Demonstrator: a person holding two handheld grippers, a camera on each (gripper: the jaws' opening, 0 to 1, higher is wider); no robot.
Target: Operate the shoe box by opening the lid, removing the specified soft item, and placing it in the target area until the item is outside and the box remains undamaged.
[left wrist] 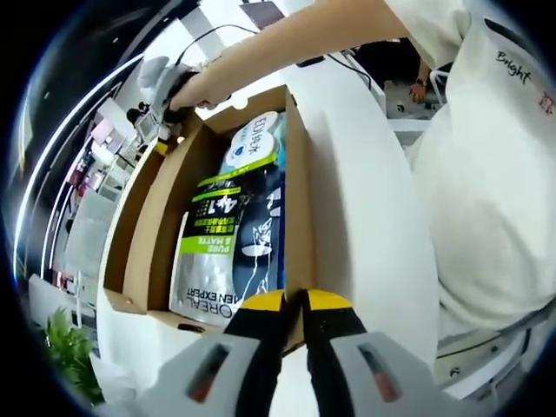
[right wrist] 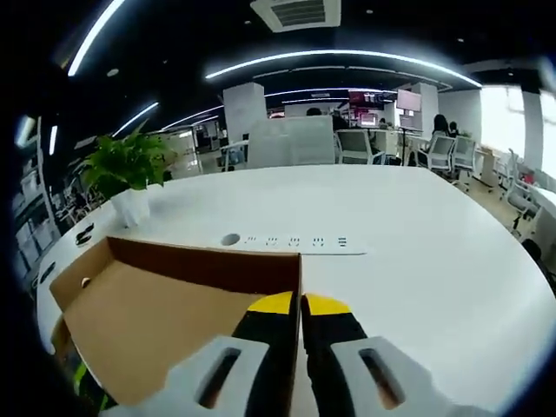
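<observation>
Left gripper view: left gripper at the near end of the shoe box, jaws closed on the box's side wall at its near corner, yellow tips either side of the cardboard edge. Box is open, lid flap folded outward on the far side from the person. Inside lie soft packets: a grey-and-green pouch with "PURE & MATTE" lettering, a dark blue packet beside it, and a white-blue packet towards the far end. All items are inside the box. At the far end of the box, the person's hand holds the right gripper at the box rim.

Right gripper view: right gripper jaws pressed together on the edge of the cardboard flap. Beyond it, white table with an inset socket strip near its middle. Potted plant at the table's left edge. Office chairs farther back.
</observation>
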